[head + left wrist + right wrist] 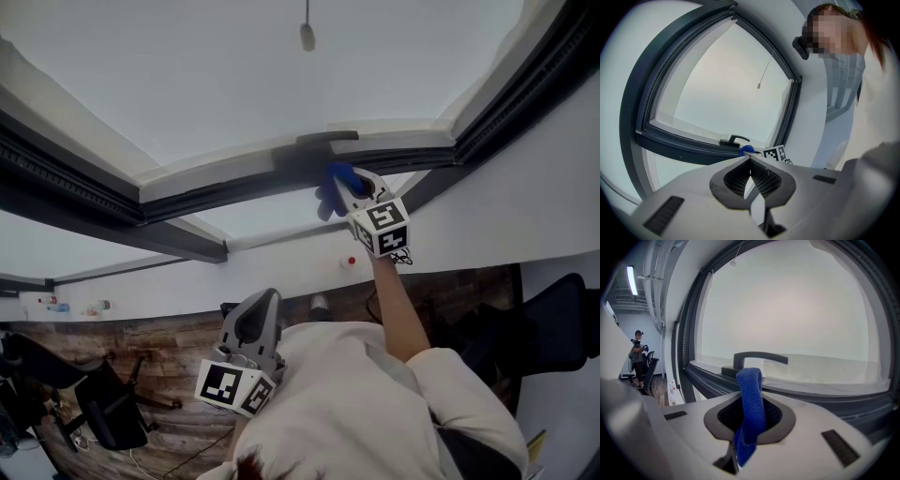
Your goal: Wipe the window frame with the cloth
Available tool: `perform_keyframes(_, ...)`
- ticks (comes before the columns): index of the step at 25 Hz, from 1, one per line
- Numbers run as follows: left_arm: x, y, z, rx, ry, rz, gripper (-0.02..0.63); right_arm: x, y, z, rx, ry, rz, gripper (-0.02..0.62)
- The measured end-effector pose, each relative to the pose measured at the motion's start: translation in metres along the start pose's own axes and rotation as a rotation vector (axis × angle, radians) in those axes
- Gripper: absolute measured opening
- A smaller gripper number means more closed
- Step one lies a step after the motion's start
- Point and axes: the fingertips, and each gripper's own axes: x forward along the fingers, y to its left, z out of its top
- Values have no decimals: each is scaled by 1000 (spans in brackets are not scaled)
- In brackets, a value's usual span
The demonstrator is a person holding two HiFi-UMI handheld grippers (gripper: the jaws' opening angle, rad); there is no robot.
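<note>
**Tongs.** Two sets, one in each hand.
- The right tongs are raised on an outstretched arm to the window and are clamped on the cloth.
- The left tongs are held low at the person's chest. Their jaws are closed tip to tip, with nothing between them.

**Task item.** One blue cloth, a folded strip.
- It stands up out of the right jaws, and its loose end hangs below them.
- Its upper end is at the dark horizontal rail of the window frame, just beside the handle.
- Contact with the rail cannot be confirmed from either view.

**Markings.**
- Each set of tongs carries one cube with black-and-white square markers.
- In the head view, two faces show on the right cube and two on the left cube.
- The markers are coded patterns only, with no lettering.

**Window fittings.** There is one dark handle, lying level along the rail. One pull cord with a small weight hangs in front of the pane.

**Surroundings.**
- The head view shows a wood-pattern floor and two dark office chairs, one at lower left and one at right.
- A few small items on the sill at far left are too small to identify.
- The right gripper view shows one person standing well back and one lit ceiling strip.
</note>
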Motion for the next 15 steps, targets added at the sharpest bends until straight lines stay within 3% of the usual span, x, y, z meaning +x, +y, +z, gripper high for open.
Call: perform_keyframes(15, 3, -3, -1, 3, 1, -1, 9, -8, -17, -3, 15, -2, -32, 49)
